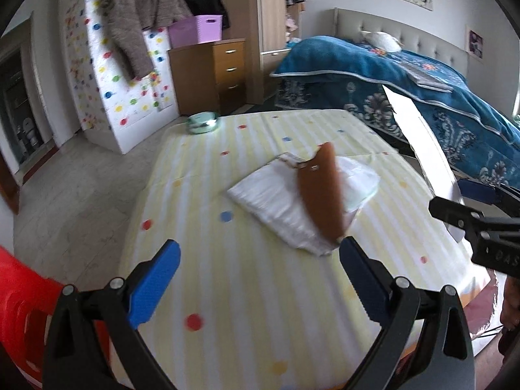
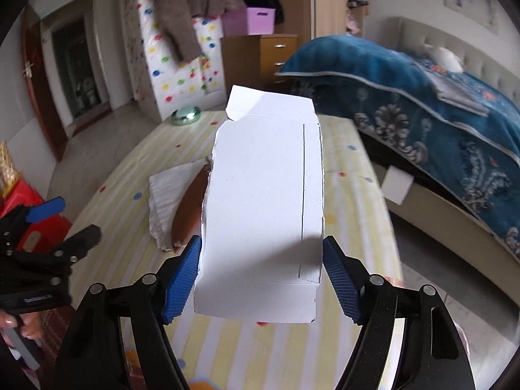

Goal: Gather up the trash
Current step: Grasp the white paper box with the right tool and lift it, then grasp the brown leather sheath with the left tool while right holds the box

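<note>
A flattened white cardboard box (image 2: 263, 201) sits between the blue pads of my right gripper (image 2: 260, 247), which is shut on its two long edges and holds it above the table. In the left wrist view the same cardboard (image 1: 419, 143) rises from the right gripper (image 1: 468, 208) at the right edge. A brown wrapper (image 1: 320, 195) lies across a white crinkled packet (image 1: 269, 195) on the table. My left gripper (image 1: 260, 247) stands open just in front of them, its right fingertip close to the wrapper's near end, with nothing between the pads.
The table (image 1: 243, 308) has a yellow striped cloth with coloured dots. A green shiny tin (image 1: 203, 123) sits at its far edge. A red plastic stool (image 1: 19, 292) stands at the left, a bed with a blue blanket (image 1: 422, 74) at the right, wooden drawers (image 1: 227, 71) behind.
</note>
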{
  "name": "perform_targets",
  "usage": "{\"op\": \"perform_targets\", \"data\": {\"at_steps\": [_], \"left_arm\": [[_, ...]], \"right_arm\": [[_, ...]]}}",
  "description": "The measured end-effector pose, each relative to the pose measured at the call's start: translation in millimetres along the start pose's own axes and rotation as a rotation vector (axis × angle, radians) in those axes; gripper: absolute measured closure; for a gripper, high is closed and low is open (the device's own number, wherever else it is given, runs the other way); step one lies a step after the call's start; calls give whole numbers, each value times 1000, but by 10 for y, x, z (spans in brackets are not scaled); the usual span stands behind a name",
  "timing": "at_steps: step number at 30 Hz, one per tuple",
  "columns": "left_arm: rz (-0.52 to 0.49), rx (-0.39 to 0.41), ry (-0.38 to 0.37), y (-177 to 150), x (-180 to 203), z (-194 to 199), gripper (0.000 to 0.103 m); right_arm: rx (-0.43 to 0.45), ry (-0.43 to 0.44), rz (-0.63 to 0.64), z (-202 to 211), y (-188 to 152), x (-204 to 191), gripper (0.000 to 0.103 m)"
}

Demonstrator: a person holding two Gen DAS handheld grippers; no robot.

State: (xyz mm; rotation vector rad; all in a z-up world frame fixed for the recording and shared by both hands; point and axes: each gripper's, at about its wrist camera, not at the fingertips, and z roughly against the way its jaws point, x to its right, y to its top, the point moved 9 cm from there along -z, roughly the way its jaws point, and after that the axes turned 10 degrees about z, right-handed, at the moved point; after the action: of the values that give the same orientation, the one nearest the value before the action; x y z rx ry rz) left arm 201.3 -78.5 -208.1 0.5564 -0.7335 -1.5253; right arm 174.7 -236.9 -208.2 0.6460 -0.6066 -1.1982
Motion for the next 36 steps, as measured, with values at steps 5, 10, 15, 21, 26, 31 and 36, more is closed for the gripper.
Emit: {"op": "perform_targets", "data": {"at_steps": [5, 10, 15, 21, 26, 31, 36], "left_arm": [[-20, -44, -49, 42, 232, -214, 18], [-6, -105, -82, 97, 356, -505, 29], [-3, -147, -96, 128, 451, -750, 29], [17, -200, -122, 130, 482, -984, 29], [7, -200, -138, 150, 523, -1028, 54], [-6, -134, -131, 245, 491, -833, 54], [10, -58, -167, 311, 420, -388, 54]], "right_arm": [[-3, -21, -32, 94, -44, 198, 29], [-9, -25, -60, 108, -48, 427, 29], [-20, -26, -78, 33, -92, 532, 29], [-31, -28, -83, -29, -128, 562, 29], [-35, -33, -81, -22, -139, 547, 29], [-18, -40, -74, 34, -99, 538, 29], [9, -39, -74, 128, -76, 508, 29]]}}
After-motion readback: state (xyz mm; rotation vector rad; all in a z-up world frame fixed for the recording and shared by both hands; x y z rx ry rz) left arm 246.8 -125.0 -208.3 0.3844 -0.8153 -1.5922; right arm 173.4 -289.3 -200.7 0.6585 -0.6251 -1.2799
